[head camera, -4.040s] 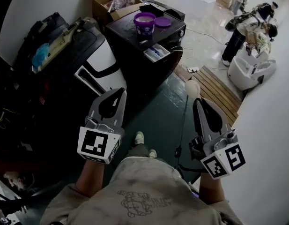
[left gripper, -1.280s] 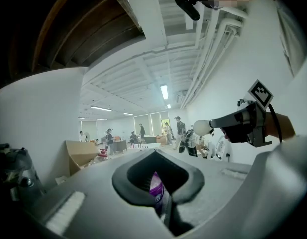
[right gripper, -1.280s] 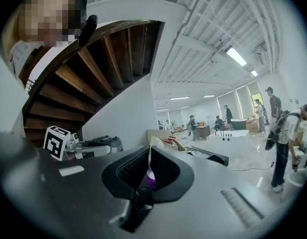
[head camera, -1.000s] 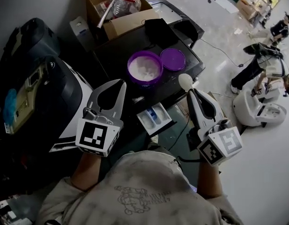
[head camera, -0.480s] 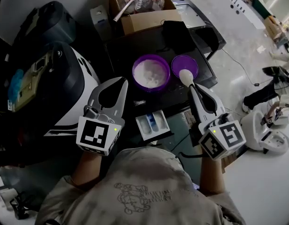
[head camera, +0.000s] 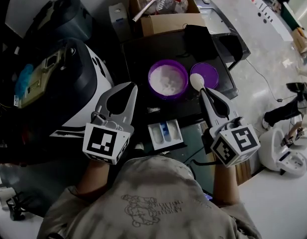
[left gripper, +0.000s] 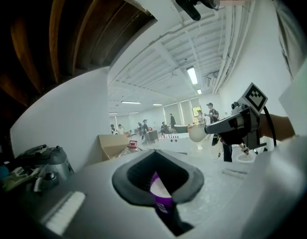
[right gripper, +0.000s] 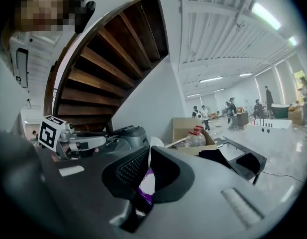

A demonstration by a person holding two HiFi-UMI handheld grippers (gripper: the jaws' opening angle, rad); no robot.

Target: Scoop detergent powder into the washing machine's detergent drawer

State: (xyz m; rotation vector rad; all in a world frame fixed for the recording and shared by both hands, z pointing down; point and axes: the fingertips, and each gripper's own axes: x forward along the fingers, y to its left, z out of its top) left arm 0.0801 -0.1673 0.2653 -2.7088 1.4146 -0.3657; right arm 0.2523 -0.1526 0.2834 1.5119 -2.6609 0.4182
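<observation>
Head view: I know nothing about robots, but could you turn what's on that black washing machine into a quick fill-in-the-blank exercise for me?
1. The tub of white powder is coloured ____.
2. The right gripper is shut on a white ____.
3. In the head view, the lid lies flat to the tub's ____.
4. The detergent drawer is ____, with its compartments showing.

Missing words: purple; spoon; right; open.
</observation>
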